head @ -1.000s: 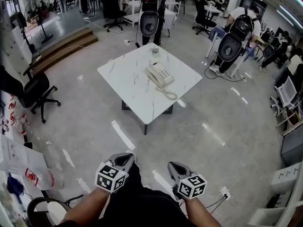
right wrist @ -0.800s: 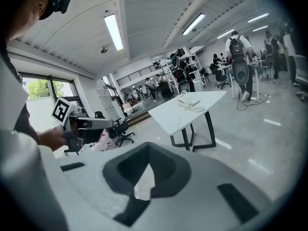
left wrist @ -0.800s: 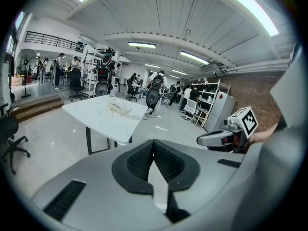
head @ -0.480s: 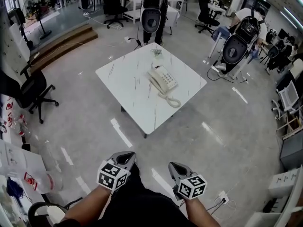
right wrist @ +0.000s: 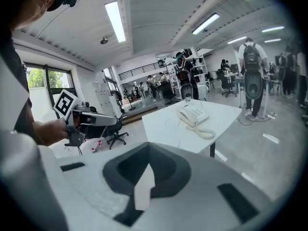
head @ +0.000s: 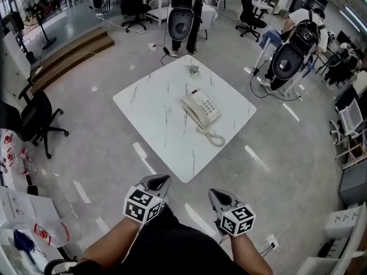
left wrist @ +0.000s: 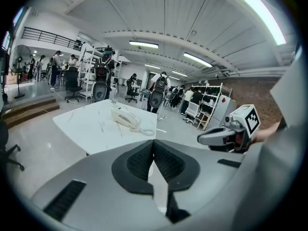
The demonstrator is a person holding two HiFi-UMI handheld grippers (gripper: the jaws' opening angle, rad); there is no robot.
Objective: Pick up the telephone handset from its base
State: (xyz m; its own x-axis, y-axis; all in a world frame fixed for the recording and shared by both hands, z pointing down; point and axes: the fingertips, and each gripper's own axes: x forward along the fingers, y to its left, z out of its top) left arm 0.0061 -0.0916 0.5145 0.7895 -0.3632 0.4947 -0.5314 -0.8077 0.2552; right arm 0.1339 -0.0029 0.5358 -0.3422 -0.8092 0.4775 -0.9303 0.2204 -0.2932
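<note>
A cream telephone (head: 202, 109) sits on a white marbled table (head: 155, 105) ahead of me. Its handset (head: 193, 112) lies in the cradle on the base's left side, and a coiled cord (head: 213, 137) trails toward the table's near corner. My left gripper (head: 159, 180) and right gripper (head: 215, 194) are held side by side over the floor, well short of the table, both shut and empty. The left gripper view shows the telephone (left wrist: 126, 118) far beyond its own shut jaws (left wrist: 154, 142). In the right gripper view the telephone (right wrist: 194, 116) lies beyond the shut jaws (right wrist: 147, 148).
A small metal object (head: 191, 69) lies at the table's far corner. Two black upright machines (head: 179, 19) (head: 289, 56) stand behind the table with cables on the floor. An office chair (head: 31, 116) is at the left, a wooden step (head: 69, 50) beyond it, and a power strip (head: 269, 246) by my right arm.
The table and telephone have come nearer in the head view as I moved forward with both grippers. Both grippers stay shut and empty.
</note>
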